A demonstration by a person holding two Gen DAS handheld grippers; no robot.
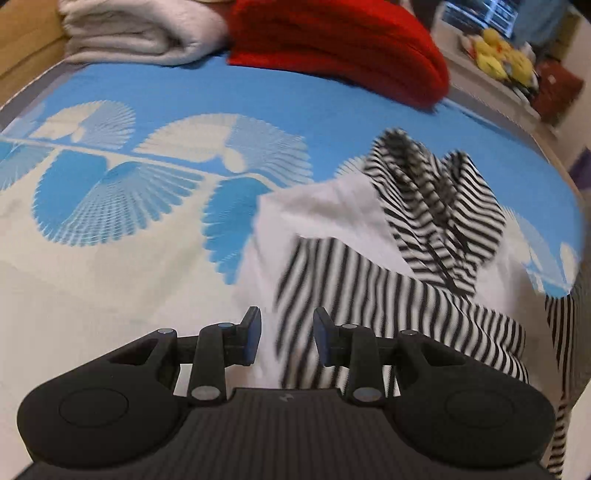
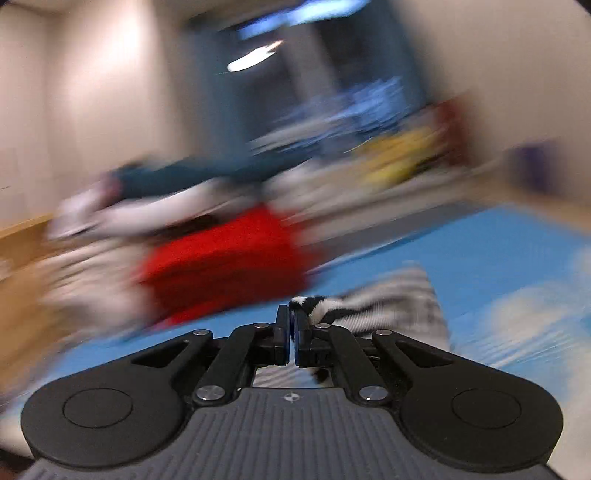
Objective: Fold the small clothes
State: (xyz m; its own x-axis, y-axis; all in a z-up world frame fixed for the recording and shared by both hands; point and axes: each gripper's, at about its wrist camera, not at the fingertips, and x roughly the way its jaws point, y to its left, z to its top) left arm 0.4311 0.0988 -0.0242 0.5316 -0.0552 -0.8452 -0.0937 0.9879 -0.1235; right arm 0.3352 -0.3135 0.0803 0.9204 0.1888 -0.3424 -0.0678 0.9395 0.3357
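A small black-and-white striped garment with white panels [image 1: 399, 254] lies crumpled on the blue-and-white patterned bed sheet [image 1: 147, 192] at the right of the left wrist view. My left gripper [image 1: 287, 338] is open and empty, its jaws either side of a striped edge just above the cloth. My right gripper [image 2: 291, 332] is shut on a bunched edge of the same striped garment [image 2: 388, 299] and holds it above the sheet [image 2: 480, 258]. The right wrist view is heavily blurred.
A folded red cloth [image 1: 340, 44] and a folded white towel [image 1: 144, 29] lie at the far end of the bed. The red cloth also shows in the right wrist view [image 2: 229, 258]. Yellow soft toys [image 1: 502, 51] sit on a shelf beyond the bed's right edge.
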